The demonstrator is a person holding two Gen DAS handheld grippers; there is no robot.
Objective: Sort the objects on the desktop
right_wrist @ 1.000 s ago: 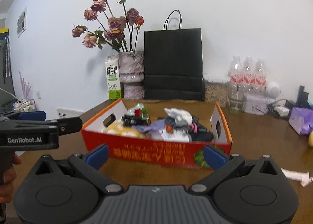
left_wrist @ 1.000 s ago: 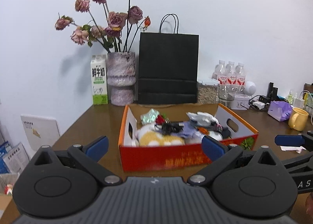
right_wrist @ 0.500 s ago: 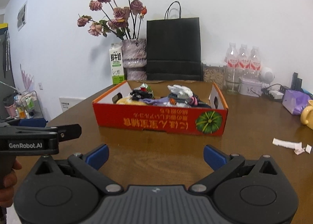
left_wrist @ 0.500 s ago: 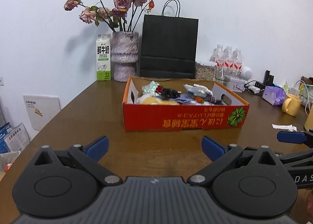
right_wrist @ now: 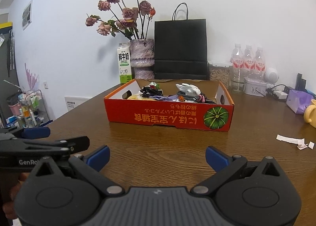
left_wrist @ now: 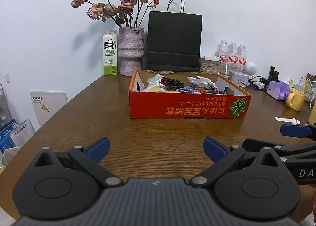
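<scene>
Left gripper [left_wrist: 156, 150] and right gripper [right_wrist: 157, 156] held spread and empty at lower frame, red box [left_wrist: 187, 107] of clutter seen mid-frame, milk carton [left_wrist: 110, 55] labelled "FRESH MILK" behind, "GenRo" read at the right view's lower left.

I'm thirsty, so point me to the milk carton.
In both wrist views the milk carton stands upright at the table's far left against the wall, right beside the purple vase of dried roses.

Left tongs [left_wrist: 156, 148] gape empty — red box [left_wrist: 187, 107] well beyond.
</scene>
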